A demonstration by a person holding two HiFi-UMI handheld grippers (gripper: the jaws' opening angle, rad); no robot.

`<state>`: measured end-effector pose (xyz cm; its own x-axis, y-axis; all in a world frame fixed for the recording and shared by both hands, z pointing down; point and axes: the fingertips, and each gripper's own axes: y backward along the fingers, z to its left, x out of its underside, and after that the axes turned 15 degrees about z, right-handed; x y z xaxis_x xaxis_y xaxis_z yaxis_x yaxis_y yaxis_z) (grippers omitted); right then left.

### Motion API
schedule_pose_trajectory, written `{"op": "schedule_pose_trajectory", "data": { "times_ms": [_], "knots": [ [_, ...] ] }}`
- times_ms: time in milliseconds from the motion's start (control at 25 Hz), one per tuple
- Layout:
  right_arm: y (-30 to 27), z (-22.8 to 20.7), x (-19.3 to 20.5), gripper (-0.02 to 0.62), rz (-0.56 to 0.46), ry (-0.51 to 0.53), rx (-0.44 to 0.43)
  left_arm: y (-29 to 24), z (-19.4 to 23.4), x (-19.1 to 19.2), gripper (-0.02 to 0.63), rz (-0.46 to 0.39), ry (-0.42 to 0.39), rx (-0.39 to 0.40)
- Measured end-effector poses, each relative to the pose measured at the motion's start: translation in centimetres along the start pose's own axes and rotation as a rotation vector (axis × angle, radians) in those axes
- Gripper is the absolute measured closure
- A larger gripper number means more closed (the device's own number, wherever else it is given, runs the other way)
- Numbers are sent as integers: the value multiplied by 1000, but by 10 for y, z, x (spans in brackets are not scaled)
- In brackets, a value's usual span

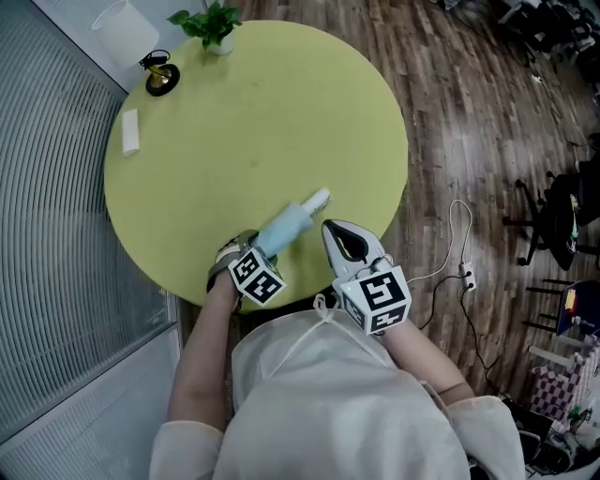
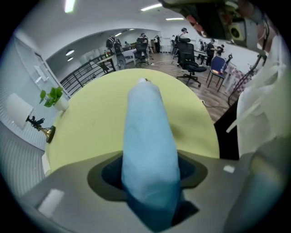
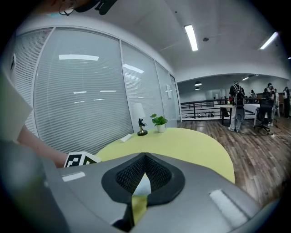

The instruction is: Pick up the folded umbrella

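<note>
The folded umbrella (image 1: 286,228) is light blue with a white end and angles up-right over the near part of the round yellow-green table (image 1: 281,112). My left gripper (image 1: 261,247) is shut on its near end. In the left gripper view the umbrella (image 2: 148,136) fills the gap between the dark pads of that gripper (image 2: 150,172) and points out over the table. My right gripper (image 1: 331,229) hovers just right of the umbrella without touching it. In the right gripper view its tips (image 3: 144,157) meet with nothing between them.
At the table's far left edge stand a potted plant (image 1: 214,26), a small brass ornament (image 1: 161,77) and a flat white block (image 1: 130,131). A blinds-covered glass wall (image 1: 56,234) runs along the left. A cable with a power strip (image 1: 466,277) and an office chair (image 1: 553,220) are on the wooden floor at right.
</note>
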<state>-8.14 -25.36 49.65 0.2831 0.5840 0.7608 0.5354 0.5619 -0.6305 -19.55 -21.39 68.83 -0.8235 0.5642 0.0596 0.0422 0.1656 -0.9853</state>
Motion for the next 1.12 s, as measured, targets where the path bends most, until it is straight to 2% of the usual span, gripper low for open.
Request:
{"op": "schedule_pose_trajectory", "data": {
  "times_ms": [120,240,400,640,760,840,1040,1120],
  "knots": [
    [4,-3,-10,595,-23,14,-23,19,12,-6,325,-53,85,-27],
    [7,-4,-22,595,-50,29,-35,46,23,-14,324,-98,132,-53],
    [11,-3,-39,595,-80,63,-52,96,43,-33,324,-208,201,-116],
    [14,5,-63,595,-112,113,-82,169,86,-43,324,-490,418,-265],
    [15,6,-75,595,-130,133,-89,205,102,-38,324,-594,503,-332],
    [16,6,-83,595,-142,149,-93,231,110,-36,324,-666,562,-364],
    [20,10,-104,595,-182,187,-113,306,121,-22,324,-931,746,-427],
    [21,14,-112,595,-203,199,-125,326,123,-11,324,-999,809,-470]
  ]
}}
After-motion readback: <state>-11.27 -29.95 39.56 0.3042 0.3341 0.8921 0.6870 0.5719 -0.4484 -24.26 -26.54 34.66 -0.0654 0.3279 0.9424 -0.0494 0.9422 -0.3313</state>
